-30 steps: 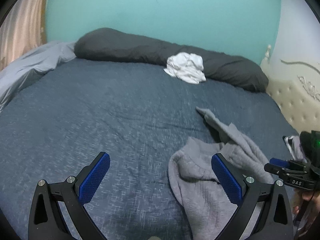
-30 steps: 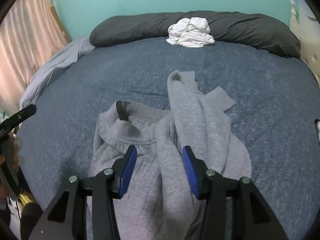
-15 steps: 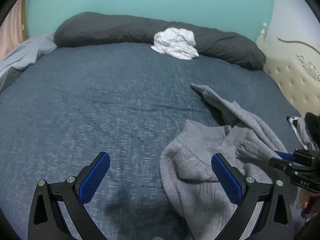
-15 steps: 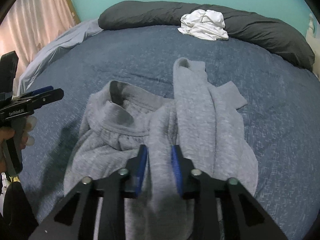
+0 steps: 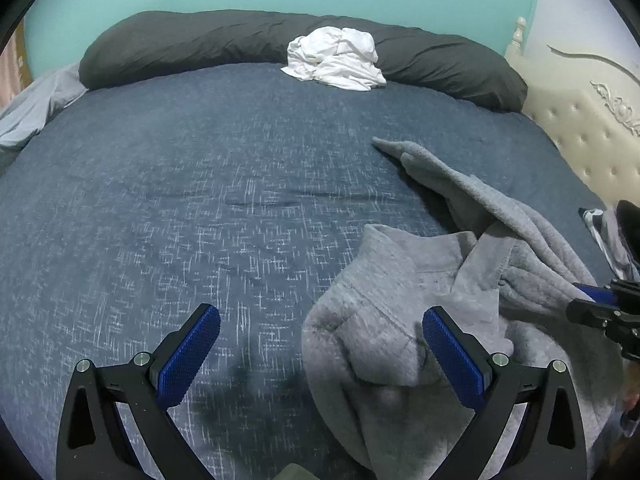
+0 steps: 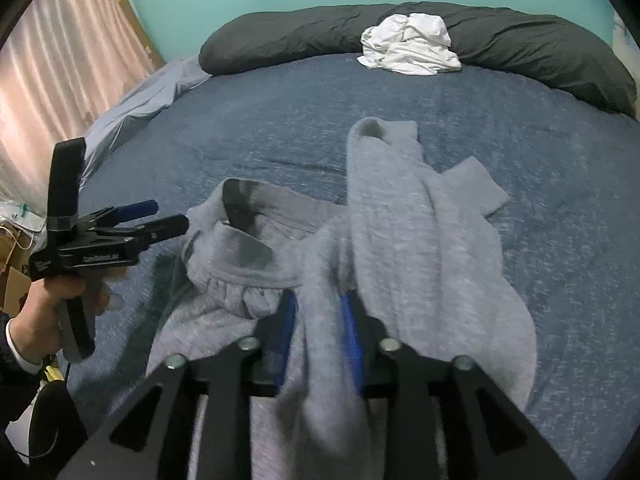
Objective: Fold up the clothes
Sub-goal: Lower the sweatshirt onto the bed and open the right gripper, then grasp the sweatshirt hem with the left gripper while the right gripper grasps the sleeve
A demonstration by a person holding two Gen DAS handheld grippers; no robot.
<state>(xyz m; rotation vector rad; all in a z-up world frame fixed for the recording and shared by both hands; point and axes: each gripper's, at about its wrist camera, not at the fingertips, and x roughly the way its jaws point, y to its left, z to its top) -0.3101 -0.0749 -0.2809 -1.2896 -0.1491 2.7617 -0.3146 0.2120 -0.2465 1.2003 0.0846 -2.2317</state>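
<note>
Holding: my right gripper [image 6: 317,334] has a thick ridge of the grey sweatpants [image 6: 404,248] bunched between its blue pads, jaws narrow; they have just eased apart a little with the cloth between them, and the pads look to be pressing on it.
Left tool: my left gripper [image 5: 320,360] stands wide apart with nothing in it, its right pad over the waistband end, its left pad over bare bedspread [image 5: 200,200].
Garment: it lies crumpled on the near side of the bed, waistband [image 6: 244,216] toward my left, one leg running away toward the grey pillow [image 6: 520,40], the other folded back on itself beside it.
Step in hand: I judge I am gathering the garment to straighten it before any fold; nothing is folded yet.
Risk, slip: the fleece is thick and soft, so a pinch on a rolled ridge may let go if I lift quickly.
Risk, layers: I cannot tell how many layers the right pads hold; lifting could drag both legs up twisted.
Risk, left grasp: closing where it hovers might catch only the loose outer fold by the waistband, or pinch the bedspread with it.
Risk, crowding: both tools work close over the same end and could knock together.
Bystander: a white garment [image 5: 336,58] sits against the pillow, well apart, out of harm.
</note>
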